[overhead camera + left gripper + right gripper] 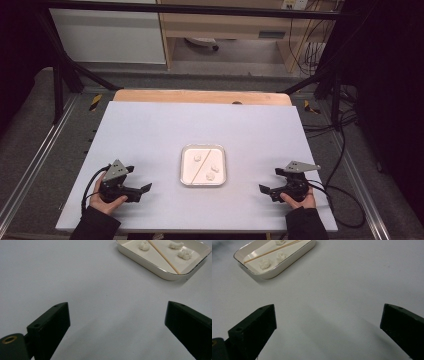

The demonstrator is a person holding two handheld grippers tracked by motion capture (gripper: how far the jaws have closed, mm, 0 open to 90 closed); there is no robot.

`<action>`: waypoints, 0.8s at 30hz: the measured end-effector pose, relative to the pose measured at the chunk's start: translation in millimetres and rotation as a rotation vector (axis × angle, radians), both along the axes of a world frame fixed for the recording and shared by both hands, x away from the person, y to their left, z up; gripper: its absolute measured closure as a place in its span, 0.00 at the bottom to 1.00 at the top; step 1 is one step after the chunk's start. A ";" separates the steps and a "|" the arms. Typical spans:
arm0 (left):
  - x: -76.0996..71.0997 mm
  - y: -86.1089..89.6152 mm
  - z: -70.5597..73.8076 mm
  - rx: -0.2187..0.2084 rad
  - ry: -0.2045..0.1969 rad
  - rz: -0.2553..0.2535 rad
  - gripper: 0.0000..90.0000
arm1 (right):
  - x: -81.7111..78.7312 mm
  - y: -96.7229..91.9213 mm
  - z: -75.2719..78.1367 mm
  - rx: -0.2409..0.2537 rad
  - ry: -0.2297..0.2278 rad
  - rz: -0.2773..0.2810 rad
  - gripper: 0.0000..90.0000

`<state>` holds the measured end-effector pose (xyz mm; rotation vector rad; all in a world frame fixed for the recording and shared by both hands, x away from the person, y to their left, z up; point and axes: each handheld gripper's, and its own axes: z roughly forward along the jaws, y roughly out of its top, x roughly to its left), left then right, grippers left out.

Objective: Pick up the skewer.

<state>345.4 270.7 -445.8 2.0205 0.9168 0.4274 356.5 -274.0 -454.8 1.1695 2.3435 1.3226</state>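
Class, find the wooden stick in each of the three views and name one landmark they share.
High view: the stick lies diagonally in the tray, mid-table.
Left gripper view: top right, slanting across the tray between the white lumps.
Right gripper view: top left, running lengthwise in the tray, lumps on both sides.
Shared landmark: the tray's gold-edged rim.

White table [150, 130], wooden strip [200, 96], perhaps cables [312, 52] behind

Left gripper [145, 188]: held low in left hand [106, 202], jaws wide apart, nothing between | Right gripper [264, 189]: held low in right hand [299, 199], jaws wide apart, nothing between | Both point inward
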 end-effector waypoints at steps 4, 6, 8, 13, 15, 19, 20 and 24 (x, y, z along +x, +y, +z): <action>-0.8 -0.9 0.9 0.006 -0.001 -0.001 0.07 | -0.2 -0.1 0.3 0.003 -0.004 0.000 0.01; -1.3 -2.7 1.5 0.011 -0.005 -0.006 0.07 | -0.2 -0.1 0.3 0.004 -0.006 0.001 0.01; -1.4 -4.1 1.7 0.014 -0.004 -0.011 0.07 | 0.0 0.1 0.2 0.004 -0.005 0.002 0.01; -1.2 -6.3 2.0 0.016 -0.002 -0.020 0.06 | 0.7 0.5 -0.3 0.001 -0.004 0.005 0.01; -1.2 -7.8 2.3 0.017 0.000 -0.023 0.06 | 0.3 1.0 -0.4 0.003 -0.002 0.003 0.01; -1.0 -9.5 2.8 0.015 0.003 -0.022 0.06 | 0.1 1.6 -0.5 0.005 0.002 0.002 0.01; -0.8 -9.8 2.9 0.013 0.003 -0.025 0.06 | 0.2 1.6 -0.6 0.003 0.002 0.002 0.01; -0.6 -13.0 3.4 0.013 0.008 -0.024 0.06 | 0.2 1.1 0.0 0.004 -0.002 0.003 0.01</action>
